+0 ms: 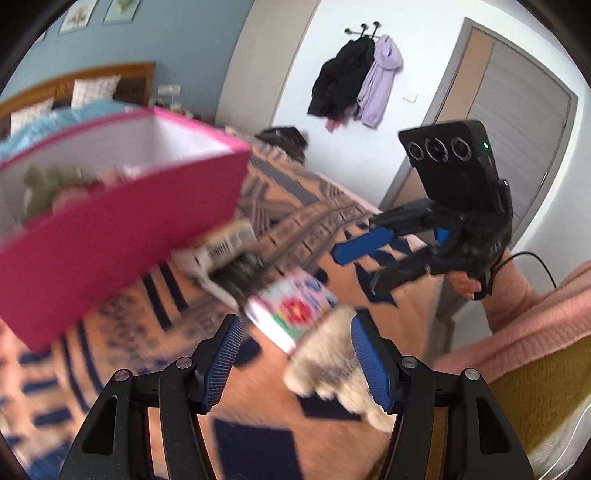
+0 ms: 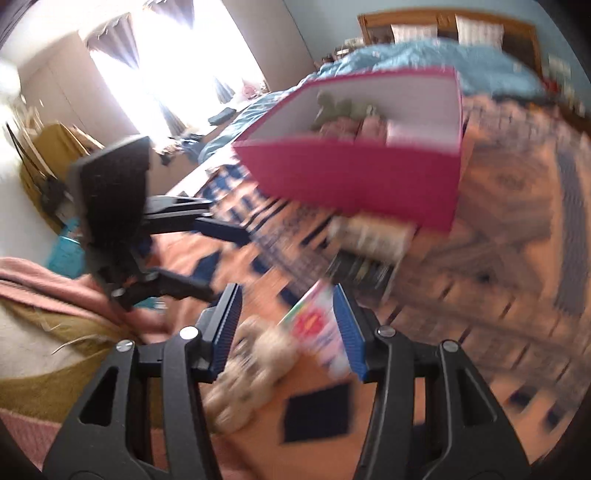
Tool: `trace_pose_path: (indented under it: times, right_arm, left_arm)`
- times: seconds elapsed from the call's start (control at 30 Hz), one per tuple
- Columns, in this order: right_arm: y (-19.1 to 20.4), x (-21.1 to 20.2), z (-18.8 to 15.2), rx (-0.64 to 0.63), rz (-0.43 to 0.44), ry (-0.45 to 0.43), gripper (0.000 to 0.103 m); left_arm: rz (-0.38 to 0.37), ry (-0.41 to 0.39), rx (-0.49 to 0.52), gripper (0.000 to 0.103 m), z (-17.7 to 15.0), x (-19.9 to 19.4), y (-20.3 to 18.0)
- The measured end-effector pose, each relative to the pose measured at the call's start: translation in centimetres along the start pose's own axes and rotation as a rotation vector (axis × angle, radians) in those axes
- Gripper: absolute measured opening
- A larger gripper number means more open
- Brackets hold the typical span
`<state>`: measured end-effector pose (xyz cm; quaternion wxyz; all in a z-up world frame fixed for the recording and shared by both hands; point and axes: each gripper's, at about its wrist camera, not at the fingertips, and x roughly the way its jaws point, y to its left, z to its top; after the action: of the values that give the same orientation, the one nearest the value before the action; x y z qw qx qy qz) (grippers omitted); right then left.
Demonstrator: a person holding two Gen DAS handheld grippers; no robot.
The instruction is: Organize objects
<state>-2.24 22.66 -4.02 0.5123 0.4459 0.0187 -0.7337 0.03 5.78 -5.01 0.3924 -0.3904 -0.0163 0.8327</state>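
A pink storage box (image 1: 122,229) with white inside walls stands on the patterned orange bedspread (image 1: 332,210); it holds a green soft toy (image 1: 40,184) and other items. It also shows in the right wrist view (image 2: 354,177). In front of it lie a dark book with a barcode (image 1: 229,243), a flowered white booklet (image 1: 291,310) and a cream fluffy toy (image 1: 328,365). My left gripper (image 1: 295,354) is open and empty above the booklet and toy. My right gripper (image 2: 286,325) is open over the booklet (image 2: 317,328) and fluffy toy (image 2: 251,365). Both views are motion-blurred.
A blue duvet (image 2: 424,59) and wooden headboard (image 2: 447,22) lie beyond the box. Coats (image 1: 354,81) hang on the wall beside a door (image 1: 517,118). A bright window (image 2: 173,55) and a wooden cabinet (image 2: 48,155) are on the far side.
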Motion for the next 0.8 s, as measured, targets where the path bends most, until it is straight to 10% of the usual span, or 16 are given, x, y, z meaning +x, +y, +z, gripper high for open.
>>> trace_pose_path:
  times: [0.4, 0.8]
  right_arm:
    - [0.4, 6.0, -3.4, 0.088, 0.070, 0.143, 0.053]
    - [1.7, 5.6, -1.1, 0.052, 0.068, 0.045, 0.032]
  left_arm:
    - [0.011, 0.037, -0.082, 0.063, -3.5, 0.4, -0.3]
    - [-0.039, -0.006, -0.124, 0.063, -3.2, -0.5, 0.3]
